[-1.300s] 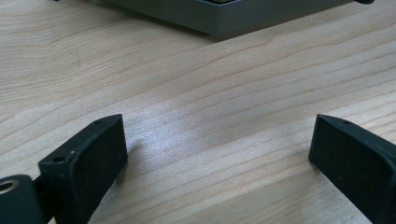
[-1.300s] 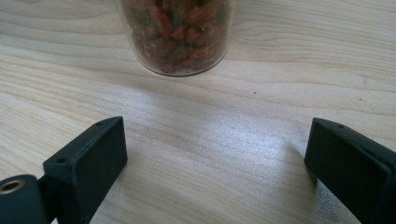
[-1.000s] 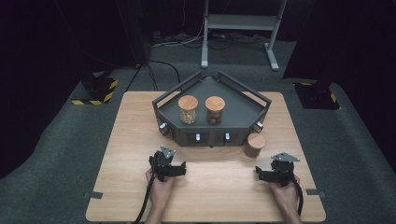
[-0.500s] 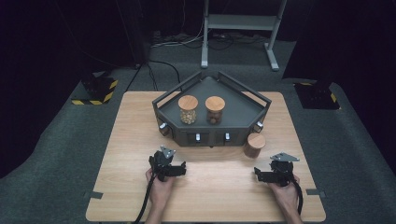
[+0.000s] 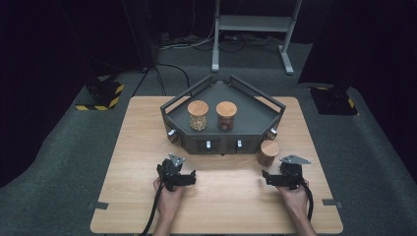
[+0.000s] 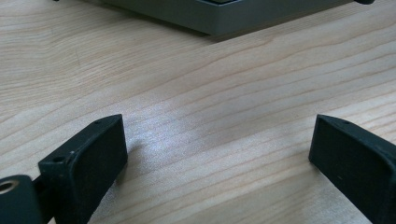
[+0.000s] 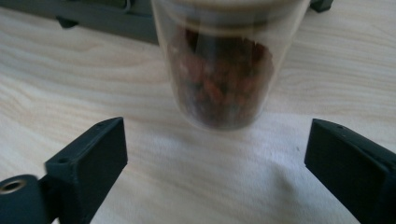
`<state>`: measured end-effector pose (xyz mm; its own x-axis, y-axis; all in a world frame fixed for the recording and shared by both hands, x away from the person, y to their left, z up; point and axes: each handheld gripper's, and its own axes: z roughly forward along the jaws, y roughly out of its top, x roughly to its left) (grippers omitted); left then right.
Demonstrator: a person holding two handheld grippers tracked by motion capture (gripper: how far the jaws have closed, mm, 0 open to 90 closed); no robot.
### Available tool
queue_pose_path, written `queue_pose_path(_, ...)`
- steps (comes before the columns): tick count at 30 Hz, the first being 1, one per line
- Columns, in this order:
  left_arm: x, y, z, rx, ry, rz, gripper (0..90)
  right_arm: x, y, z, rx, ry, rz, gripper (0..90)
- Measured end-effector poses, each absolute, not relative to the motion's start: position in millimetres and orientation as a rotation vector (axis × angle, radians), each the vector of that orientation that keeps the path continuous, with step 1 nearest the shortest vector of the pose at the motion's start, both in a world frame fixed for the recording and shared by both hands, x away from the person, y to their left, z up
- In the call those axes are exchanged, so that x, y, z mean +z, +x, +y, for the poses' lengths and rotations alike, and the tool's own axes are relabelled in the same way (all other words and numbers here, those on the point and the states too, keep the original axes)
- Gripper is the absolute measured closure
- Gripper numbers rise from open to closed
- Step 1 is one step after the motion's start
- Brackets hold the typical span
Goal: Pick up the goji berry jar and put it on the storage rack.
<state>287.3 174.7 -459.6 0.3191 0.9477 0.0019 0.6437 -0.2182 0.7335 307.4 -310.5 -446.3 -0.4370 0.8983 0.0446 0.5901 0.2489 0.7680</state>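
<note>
A dark grey five-sided tray (image 5: 265,115) stands at the table's middle back. It holds two glass jars with wooden lids, one with pale contents (image 5: 197,116) and one with brown contents (image 5: 226,115). A third jar (image 5: 268,153) stands on the table at the tray's front right corner. My right gripper (image 5: 281,176) is open just in front of it. In the right gripper view the jar (image 7: 224,70), with dark reddish contents, stands just beyond the open right gripper (image 7: 215,158). My left gripper (image 5: 176,173) is open over bare wood (image 6: 217,154), and the tray's front edge (image 6: 224,14) lies ahead of it.
The wooden table (image 5: 133,147) has bare surface left and right of the tray and along its front. Two small drawers with knobs (image 5: 208,144) sit in the tray's front face. A yellow-black striped base (image 5: 101,96) and a metal stand (image 5: 255,29) are on the floor beyond.
</note>
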Motion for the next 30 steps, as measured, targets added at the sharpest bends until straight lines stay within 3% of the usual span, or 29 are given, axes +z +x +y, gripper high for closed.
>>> queue_pose_path(9, -459.5, 287.4, 174.6, 0.614, 1.953, 1.402, 4.2, -441.4, 317.1, -290.1, 0.993, 1.359, 2.061, 7.6)
queue_pose_path(30, -459.5, 287.4, 174.7, 0.614, 1.953, 1.402, 4.2, -440.1, 330.9, -286.1, 1.065, 1.410, 2.024, 16.7)
